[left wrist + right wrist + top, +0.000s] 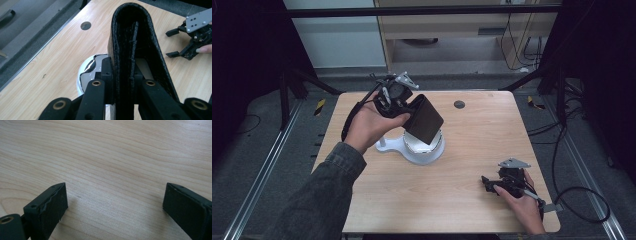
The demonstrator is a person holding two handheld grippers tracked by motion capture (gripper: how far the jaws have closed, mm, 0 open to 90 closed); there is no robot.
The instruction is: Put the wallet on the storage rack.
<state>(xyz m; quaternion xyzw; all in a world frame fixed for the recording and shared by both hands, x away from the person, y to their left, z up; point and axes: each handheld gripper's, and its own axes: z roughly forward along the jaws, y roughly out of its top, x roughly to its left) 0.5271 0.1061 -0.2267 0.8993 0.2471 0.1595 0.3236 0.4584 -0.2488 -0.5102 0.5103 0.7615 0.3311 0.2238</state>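
A: Left gripper (411, 111) is clamped on a black folded wallet (424, 120), jaws narrow on its open edges, fold pointing away. Wallet's in the air, tilted, right above the white stand (412, 145), roughly table centre, a touch toward 11 o'clock.

B: Touching the stand?

A: Lower corner looks close to the white ring in the high view; can't tell contact. In the left gripper view the stand (91, 68) peeks out at 9 o'clock of the wallet (132, 42).

B: Right one?

A: Right gripper (490, 184) down at 4 o'clock of the table, jaws spread wide, nothing between them, just bare wood (105, 160) in the right gripper view. Low over the tabletop.

B: Tips for the step?

A: My guess: wallet is being carried at the stand. Keep the squeeze firm, leather's smooth and floppy, it could pivot in the pads. Keep that low corner clear of the rim so the light stand doesn't tip or skid. Right hand is free to steady the base if needed.

B: Surface, room?

A: Light wood table (472, 150), grommet hole (459, 104) at 12 to 1 o'clock. Grey carpet, cables (582, 200) at 4 o'clock off the table, dark frame legs, pale cabinet at 12.
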